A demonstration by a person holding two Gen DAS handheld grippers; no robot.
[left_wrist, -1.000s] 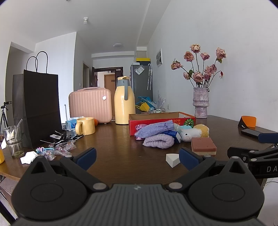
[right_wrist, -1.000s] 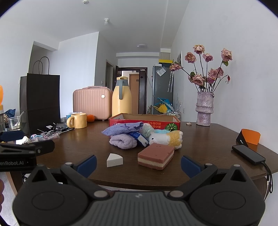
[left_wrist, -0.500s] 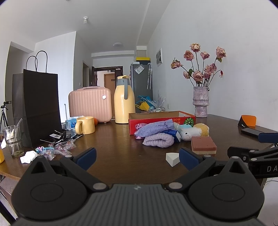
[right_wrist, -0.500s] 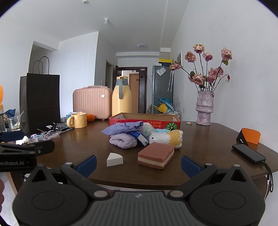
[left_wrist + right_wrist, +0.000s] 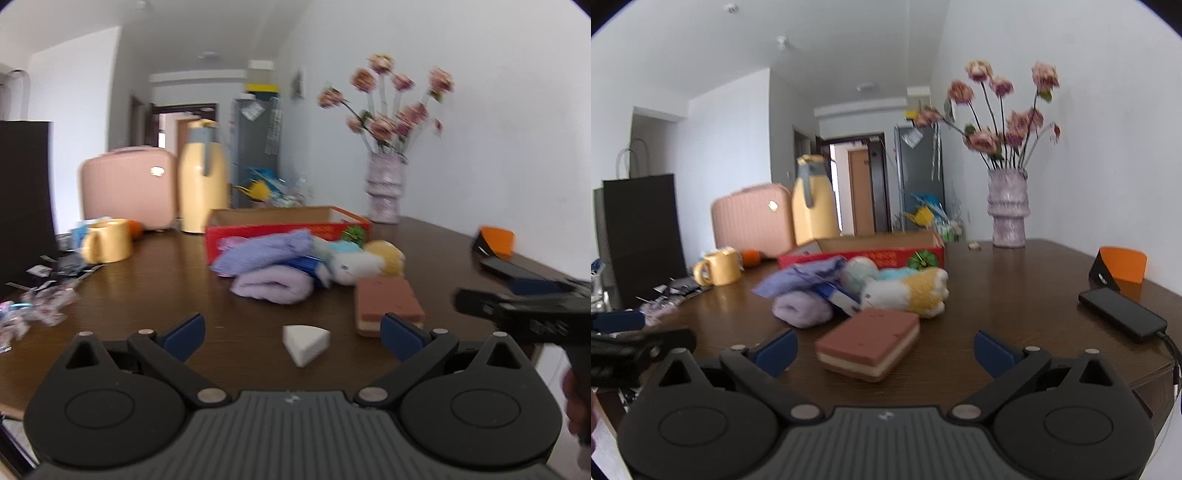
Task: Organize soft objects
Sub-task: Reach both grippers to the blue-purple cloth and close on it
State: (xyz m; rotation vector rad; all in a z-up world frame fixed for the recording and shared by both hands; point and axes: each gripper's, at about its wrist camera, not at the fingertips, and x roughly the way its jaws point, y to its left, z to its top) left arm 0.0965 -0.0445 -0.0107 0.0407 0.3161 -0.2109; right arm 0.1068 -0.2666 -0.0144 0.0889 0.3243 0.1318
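Note:
A pile of soft things lies on the brown table in front of an open red box (image 5: 284, 225): a rolled lilac towel (image 5: 273, 286), a purple cloth (image 5: 266, 251), a white and yellow plush toy (image 5: 365, 260), a brown layered sponge (image 5: 388, 304) and a small white wedge sponge (image 5: 304, 341). My left gripper (image 5: 291, 334) is open and empty, just before the wedge. My right gripper (image 5: 884, 350) is open and empty, just before the brown sponge (image 5: 871, 341). The towel (image 5: 803, 310), the plush (image 5: 912, 291) and the box (image 5: 871, 253) lie beyond it.
A yellow mug (image 5: 109, 240), a yellow thermos (image 5: 203, 177), a pink case (image 5: 127, 186), a black paper bag (image 5: 642, 236) and wrappers (image 5: 40, 299) stand at the left. A flower vase (image 5: 1008, 212), an orange stand (image 5: 1119, 267) and a phone (image 5: 1121, 314) are at the right.
Both grippers have moved forward over the table toward the pile. The wedge sponge and the brown sponge are now much closer. Both stay open.

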